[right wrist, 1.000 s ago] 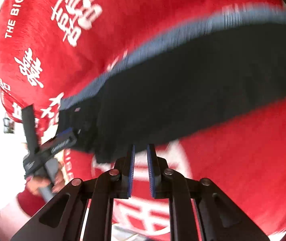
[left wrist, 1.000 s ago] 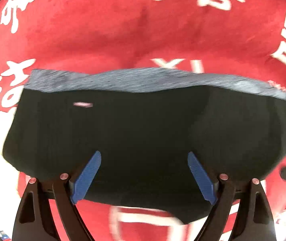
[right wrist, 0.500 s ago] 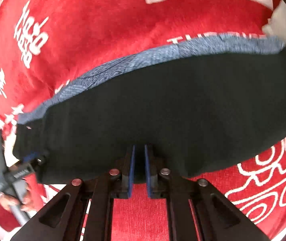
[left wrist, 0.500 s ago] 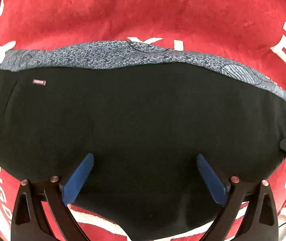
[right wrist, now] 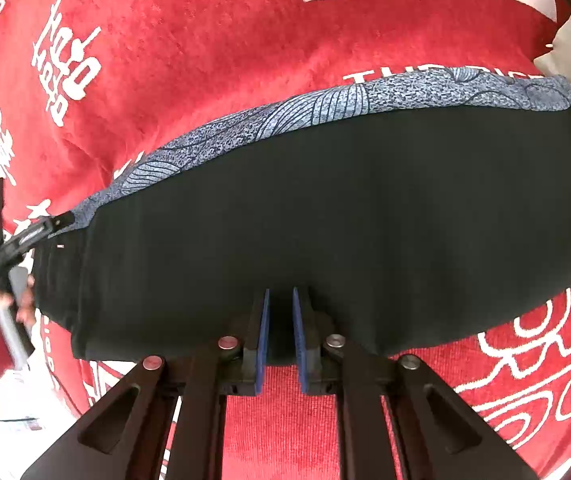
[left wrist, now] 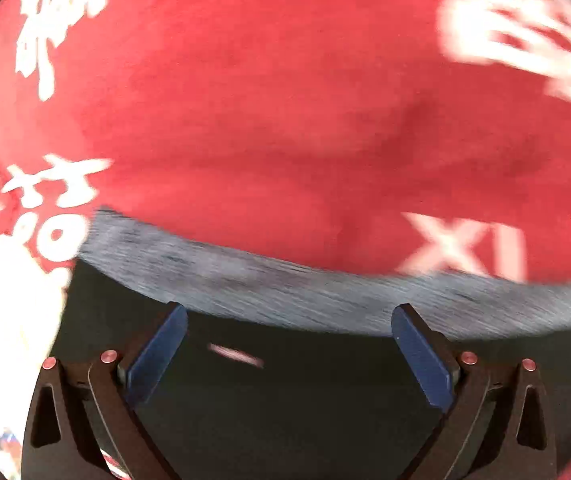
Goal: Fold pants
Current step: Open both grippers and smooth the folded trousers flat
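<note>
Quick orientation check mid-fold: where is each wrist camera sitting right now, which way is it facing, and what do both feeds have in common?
Left wrist: on the left gripper, looking forward and down over the black pants toward the red blanket; its wide-apart blue fingers show.

Right wrist: on the right gripper, facing the pants from their near edge; its nearly shut fingers show, plus the left gripper and the hand holding it, far left.

Shared: pants, patterned blue waistband, blanket.

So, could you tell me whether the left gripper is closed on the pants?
No, the left gripper stands wide open over the black pants, nothing pinched between its blue pads.
</note>
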Demonstrator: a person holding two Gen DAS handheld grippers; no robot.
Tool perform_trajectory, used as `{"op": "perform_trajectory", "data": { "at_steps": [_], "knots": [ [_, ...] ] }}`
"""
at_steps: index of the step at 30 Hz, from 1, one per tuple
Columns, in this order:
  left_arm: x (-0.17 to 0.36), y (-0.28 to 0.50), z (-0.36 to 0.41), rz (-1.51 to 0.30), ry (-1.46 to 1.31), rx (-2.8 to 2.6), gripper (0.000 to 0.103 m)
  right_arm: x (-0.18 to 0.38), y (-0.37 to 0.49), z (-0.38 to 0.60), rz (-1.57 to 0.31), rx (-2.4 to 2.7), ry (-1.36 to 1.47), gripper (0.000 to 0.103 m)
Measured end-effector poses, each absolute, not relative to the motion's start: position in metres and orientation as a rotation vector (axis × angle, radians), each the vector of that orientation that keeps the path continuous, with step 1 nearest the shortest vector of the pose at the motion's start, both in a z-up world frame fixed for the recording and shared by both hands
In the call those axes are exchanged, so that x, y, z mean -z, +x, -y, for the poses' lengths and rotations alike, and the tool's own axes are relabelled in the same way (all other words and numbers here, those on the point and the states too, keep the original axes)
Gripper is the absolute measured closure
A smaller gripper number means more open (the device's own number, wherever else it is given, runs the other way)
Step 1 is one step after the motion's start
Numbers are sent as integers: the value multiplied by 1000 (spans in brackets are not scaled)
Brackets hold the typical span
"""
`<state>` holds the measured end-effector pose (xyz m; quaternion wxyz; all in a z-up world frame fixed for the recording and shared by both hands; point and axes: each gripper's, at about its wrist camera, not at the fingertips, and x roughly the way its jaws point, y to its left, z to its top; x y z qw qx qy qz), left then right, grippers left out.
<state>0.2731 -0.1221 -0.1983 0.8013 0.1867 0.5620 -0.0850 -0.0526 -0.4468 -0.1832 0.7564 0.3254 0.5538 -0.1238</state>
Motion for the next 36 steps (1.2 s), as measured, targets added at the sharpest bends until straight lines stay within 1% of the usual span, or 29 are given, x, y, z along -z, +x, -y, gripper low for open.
{"op": "perform_trajectory", "data": {
  "at_steps": [3,6,8,11,13,18,21,22,23,24,25,26,28,29,31,34,36],
  "knots": [
    [198,299,99,-1214,363,81,1,183,-56,452,-1206,265,729,90],
    [180,306,85,-1172,338,59,1,184,-54,452,-1207,266,736,90],
    [180,301,79,-1162,367,72,1,184,-53,451,-1207,272,740,90],
    [203,305,85,-1222,494,90,1,184,-50,449,-1210,282,749,90],
    [214,304,86,-1200,568,55,1,184,-50,449,-1214,287,752,90],
    [224,331,66,-1218,443,-59,1,183,-48,447,-1226,284,723,90],
    [212,333,60,-1195,432,-74,1,182,-46,446,-1227,276,715,87],
    [207,331,58,-1188,417,-59,1,182,-46,446,-1223,269,722,82],
    [196,324,56,-1181,385,-20,1,182,-45,446,-1217,256,732,72],
    [189,319,55,-1183,368,12,1,182,-44,444,-1211,238,737,65],
    [183,315,55,-1188,364,50,1,181,-42,441,-1207,213,735,49],
    [179,309,57,-1192,380,86,1,179,-37,436,-1214,186,713,38],
    [175,304,60,-1189,442,142,1,175,-28,424,-1239,199,633,32],
    [174,303,61,-1193,452,173,1,175,-26,421,-1243,206,624,28],
    [173,310,56,-1226,418,237,1,176,-24,418,-1242,211,628,24],
    [176,326,45,-1262,375,253,1,177,-20,414,-1260,205,601,21],
    [182,338,36,-1301,346,252,14,177,-18,410,-1276,197,563,20]
  ]
}}
